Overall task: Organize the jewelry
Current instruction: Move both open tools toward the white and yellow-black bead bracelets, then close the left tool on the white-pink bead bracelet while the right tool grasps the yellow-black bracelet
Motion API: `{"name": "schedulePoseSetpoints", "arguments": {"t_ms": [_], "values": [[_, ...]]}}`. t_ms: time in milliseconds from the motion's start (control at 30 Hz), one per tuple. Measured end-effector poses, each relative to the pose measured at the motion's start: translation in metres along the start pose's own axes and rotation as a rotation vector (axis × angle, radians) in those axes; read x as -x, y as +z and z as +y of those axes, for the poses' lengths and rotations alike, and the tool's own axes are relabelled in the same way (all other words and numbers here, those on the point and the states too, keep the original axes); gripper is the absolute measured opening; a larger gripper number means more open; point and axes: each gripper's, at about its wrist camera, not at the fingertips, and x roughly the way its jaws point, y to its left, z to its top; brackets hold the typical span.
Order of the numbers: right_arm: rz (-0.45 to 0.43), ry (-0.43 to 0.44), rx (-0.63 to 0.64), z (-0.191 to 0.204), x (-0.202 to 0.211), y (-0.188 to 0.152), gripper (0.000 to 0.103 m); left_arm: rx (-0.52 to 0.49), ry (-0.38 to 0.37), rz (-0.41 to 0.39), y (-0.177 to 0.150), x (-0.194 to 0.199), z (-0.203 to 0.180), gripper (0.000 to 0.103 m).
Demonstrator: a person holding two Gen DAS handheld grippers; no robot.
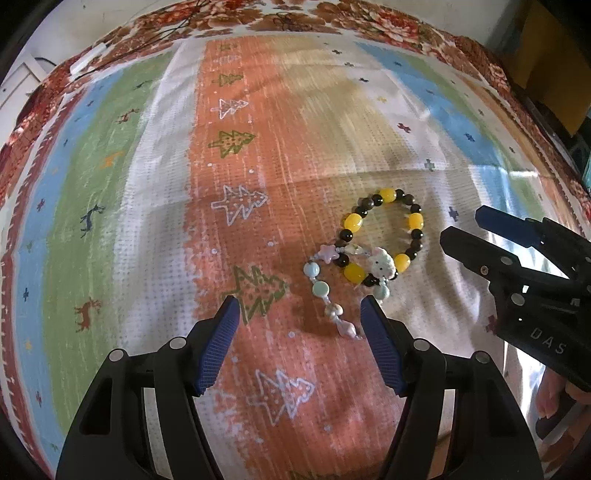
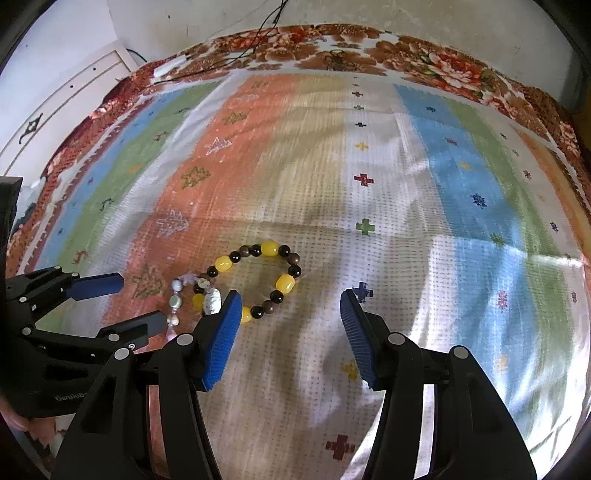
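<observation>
While both your tongs hang wide open and empty, two bracelets lie overlapping mid-cloth: yellow-and-black bracelet [image 1: 382,236] and pastel bracelet [image 1: 330,291]. Your left tongs [image 1: 300,317] sit just before the pastel one; your right tongs [image 2: 291,308] flank the yellow one. Striped cloth [image 2: 424,206] spreads bare all around, edges well apart.

This looks like a home, most likely a bedroom. A striped cloth [image 2: 369,206] with trees, deer and small crosses woven in fills the middle of both views, spread over a floral bedcover [image 2: 443,62] whose red and brown flowers show along the top edge. Behind it stands a scuffed white wall [image 2: 369,18]. At the upper left is a white panelled door [image 2: 55,110], and thin black cables [image 2: 258,33] trail over the cover.
</observation>
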Motion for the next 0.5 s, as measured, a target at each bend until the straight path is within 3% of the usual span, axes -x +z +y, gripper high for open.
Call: {"name": "schedulePoseSetpoints", "arguments": {"t_ms": [200,500], "values": [[0.025,-0.003,-0.009,-0.001,-0.014,0.003,0.055,-0.019,-0.046,0.044,0.003,-0.013,0.001,0.069],[0.045,-0.004,-0.026,0.0,-0.03,0.009,0.055,-0.023,-0.033,0.039,0.005,-0.02,0.006,0.07]]}}
